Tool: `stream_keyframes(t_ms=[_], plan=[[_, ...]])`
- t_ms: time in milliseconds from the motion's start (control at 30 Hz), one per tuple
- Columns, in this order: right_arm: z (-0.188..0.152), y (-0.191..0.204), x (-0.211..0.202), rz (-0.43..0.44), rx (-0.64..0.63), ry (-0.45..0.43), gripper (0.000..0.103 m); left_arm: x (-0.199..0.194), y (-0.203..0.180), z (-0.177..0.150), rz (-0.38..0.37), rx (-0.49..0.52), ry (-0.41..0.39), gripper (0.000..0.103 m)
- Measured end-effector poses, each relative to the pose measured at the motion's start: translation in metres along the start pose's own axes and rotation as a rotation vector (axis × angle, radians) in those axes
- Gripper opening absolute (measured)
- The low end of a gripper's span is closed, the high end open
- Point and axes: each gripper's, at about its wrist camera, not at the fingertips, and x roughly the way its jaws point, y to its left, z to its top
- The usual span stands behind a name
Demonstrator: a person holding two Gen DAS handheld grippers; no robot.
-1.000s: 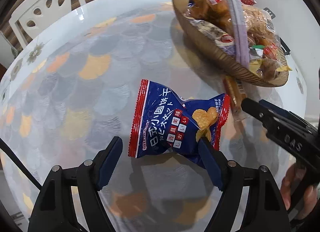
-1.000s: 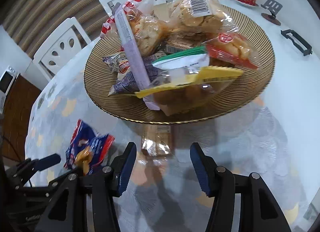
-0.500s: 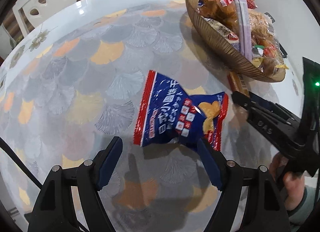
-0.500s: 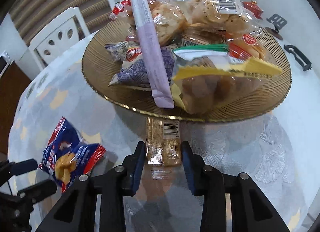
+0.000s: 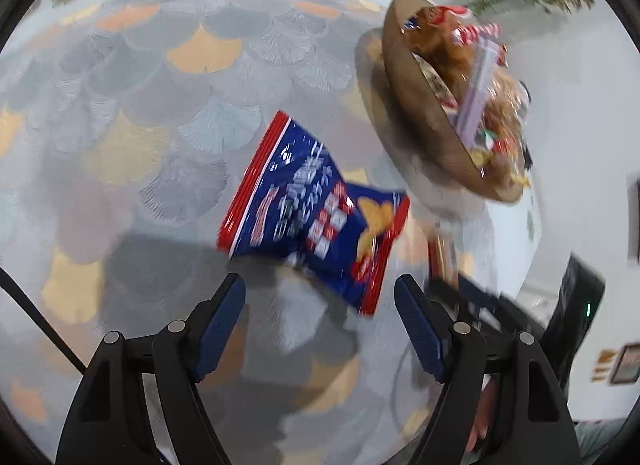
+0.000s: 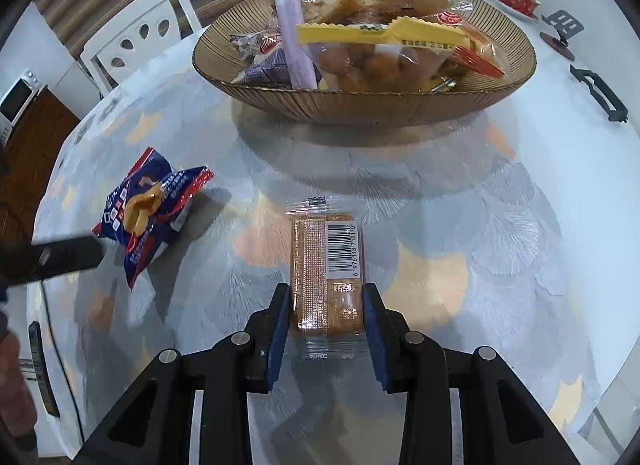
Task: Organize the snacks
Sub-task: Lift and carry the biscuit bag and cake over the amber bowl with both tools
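Holding a clear-wrapped orange wafer pack (image 6: 327, 269) in my right gripper (image 6: 325, 319), pads pressed on both long sides of its near end, pack lying flat on the patterned table (image 6: 460, 233). Barcode label faces up, digits partly readable: 6 976118 712170. Brown ribbed bowl (image 6: 360, 105) at 12 o'clock from the pack, piled full: yellow-topped bag of round snacks (image 6: 376, 53), long lilac stick pack (image 6: 292, 25), red-white striped wrapper, clear bags of pastries, one with a barcode sticker. Blue chip bag (image 5: 316, 213) with red ends and white Asian characters, too blurred to read, lies on the table at 10 o'clock from the wafer. My left gripper (image 5: 320, 321) points steeply down just short of that bag, jaws wide apart, gripping nothing.
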Motion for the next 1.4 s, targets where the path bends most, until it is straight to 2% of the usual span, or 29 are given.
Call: stream_keyframes(t_ms=[200, 367, 433, 500, 633, 700, 767, 900, 1100, 1300, 1400], plan=[[-0.014, -0.011, -0.009, -0.016, -0.042, -0.004, 0.034, 0.016, -0.008, 0.037, 0.009, -0.004, -0.018, 0.076], [-0.019, -0.013, -0.011, -0.029, -0.082, 0.001, 0.035, 0.029, -0.023, 0.050, 0.045, 0.027, -0.009, 0.076], [-0.016, -0.011, -0.009, -0.029, -0.096, 0.016, 0.038, 0.039, -0.030, 0.048, 0.088, 0.040, 0.003, 0.076], [-0.011, -0.008, -0.008, -0.034, -0.118, 0.028, 0.051, 0.052, -0.042, 0.047, 0.140, 0.068, 0.000, 0.076], [-0.001, -0.012, -0.009, 0.017, -0.103, 0.021, 0.051, 0.068, -0.072, 0.041, 0.264, 0.154, -0.017, 0.074], [0.002, -0.016, -0.008, 0.018, -0.089, 0.021, 0.051, 0.071, -0.084, 0.036, 0.309, 0.193, -0.036, 0.067], [0.005, -0.019, -0.006, 0.009, -0.088, 0.027, 0.051, 0.070, -0.089, 0.033, 0.307, 0.201, -0.053, 0.065], [0.014, -0.008, 0.001, 0.021, -0.143, 0.035, 0.037, 0.062, -0.094, 0.022, 0.306, 0.189, -0.079, 0.064], [0.011, 0.017, 0.011, -0.042, -0.304, 0.044, 0.037, 0.039, -0.098, 0.006, 0.301, 0.140, -0.115, 0.064], [0.011, 0.024, 0.007, -0.011, -0.364, 0.046, 0.033, 0.012, -0.097, 0.007, 0.281, 0.063, -0.168, 0.064], [0.014, 0.031, -0.018, -0.011, -0.426, -0.028, 0.033, -0.003, -0.104, 0.009, 0.284, 0.049, -0.218, 0.064]])
